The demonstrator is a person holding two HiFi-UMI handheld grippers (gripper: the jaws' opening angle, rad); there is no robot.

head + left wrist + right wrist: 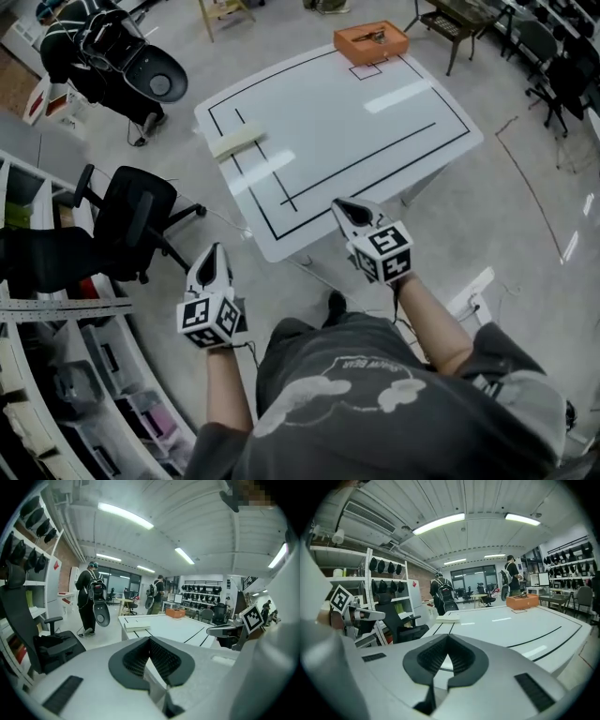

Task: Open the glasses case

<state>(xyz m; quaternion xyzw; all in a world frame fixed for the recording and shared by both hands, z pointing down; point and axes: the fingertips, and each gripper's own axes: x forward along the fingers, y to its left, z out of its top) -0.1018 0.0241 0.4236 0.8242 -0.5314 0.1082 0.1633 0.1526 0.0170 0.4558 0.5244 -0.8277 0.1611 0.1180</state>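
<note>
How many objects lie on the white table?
2 on the white table: a cream glasses case by the left edge, an orange box at the far corner. Nothing looks hidden.

The table (328, 103) is coloured white with black lines, the glasses case (236, 142) cream, the box (371, 42) orange and the office chair (131, 216) black.

Glasses case: pale cream, flat oblong hard-shell case (236, 142). Lid closed. It lies flat on the white table (375, 122), close to the table's left edge, and rests over a black line marked on the top. Well ahead of the left tool (217, 253); ahead and left of the right tool (343, 207). Touched by neither tool.
</note>
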